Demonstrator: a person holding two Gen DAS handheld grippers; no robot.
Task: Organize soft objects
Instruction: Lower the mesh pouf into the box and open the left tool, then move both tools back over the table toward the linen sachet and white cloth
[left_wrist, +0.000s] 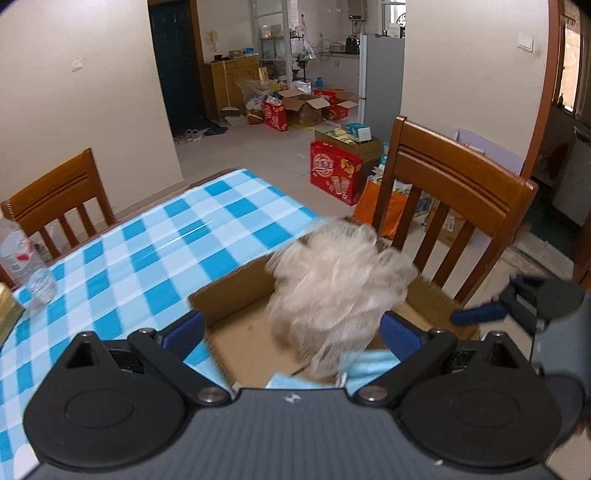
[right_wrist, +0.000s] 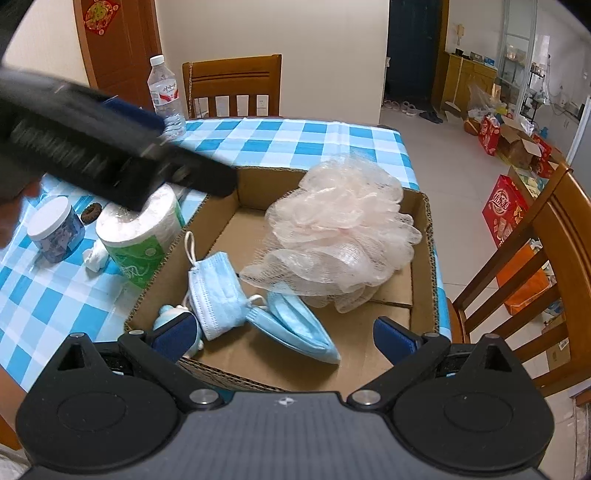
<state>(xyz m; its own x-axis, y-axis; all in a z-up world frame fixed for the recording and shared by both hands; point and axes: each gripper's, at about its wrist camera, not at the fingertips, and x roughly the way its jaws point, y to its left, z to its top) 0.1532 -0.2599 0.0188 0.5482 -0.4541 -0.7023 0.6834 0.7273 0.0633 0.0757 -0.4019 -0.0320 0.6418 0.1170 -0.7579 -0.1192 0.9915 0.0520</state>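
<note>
On a blue checked tablecloth (right_wrist: 280, 136), left to right: a lidded jar (right_wrist: 55, 229), a toilet roll (right_wrist: 142, 236), then a cardboard box (right_wrist: 430, 258) holding blue face masks (right_wrist: 218, 291) and a pale mesh bath pouf (right_wrist: 343, 229). Left gripper (left_wrist: 291, 332) and right gripper (right_wrist: 284, 332) both gape wide, empty, over the box

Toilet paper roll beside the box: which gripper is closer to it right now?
Left. The left gripper hangs right over the toilet paper roll, open. The right gripper sits at the cardboard box's near edge, open, farther away.
</note>
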